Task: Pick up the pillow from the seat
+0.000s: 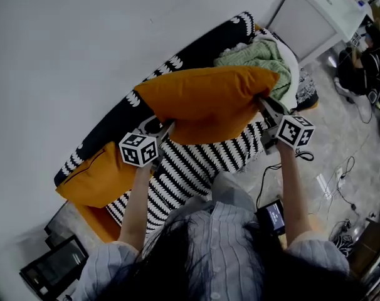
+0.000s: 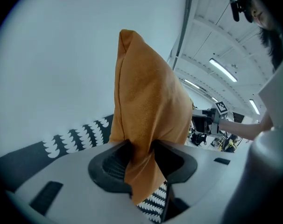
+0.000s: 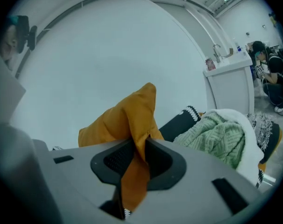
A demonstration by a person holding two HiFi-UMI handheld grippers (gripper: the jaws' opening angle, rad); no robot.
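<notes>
Left claw (image 1: 167, 128): clamped on one end of the orange pillow (image 1: 205, 102). In the left gripper view the fabric is pinched between both pads of the claw (image 2: 139, 160). A fold hangs down below the jaws, and the pillow (image 2: 146, 101) rises straight ahead of them.

Right claw (image 1: 264, 104): clamped on the opposite end of the same pillow. The right gripper view shows a thin fold of orange cloth squeezed between the pads of the claw (image 3: 139, 155). The pillow (image 3: 120, 120) bulges ahead and to the claw's left.

Pillow position: it spans from one claw to the other, carried clear of the seat (image 1: 196, 158). The seat's black-and-white patterned cover lies below and behind both claws.

Other items noted:
- A second orange pillow (image 1: 96, 177) rests on the seat, beyond the left claw's outer side and lower.
- A green knitted blanket (image 1: 259, 58) is heaped on the seat just past the right claw.
- A white cabinet (image 1: 321, 14) stands farther off on that side.
- A plain wall (image 1: 83, 42) runs behind the seat, ahead of both claws.
</notes>
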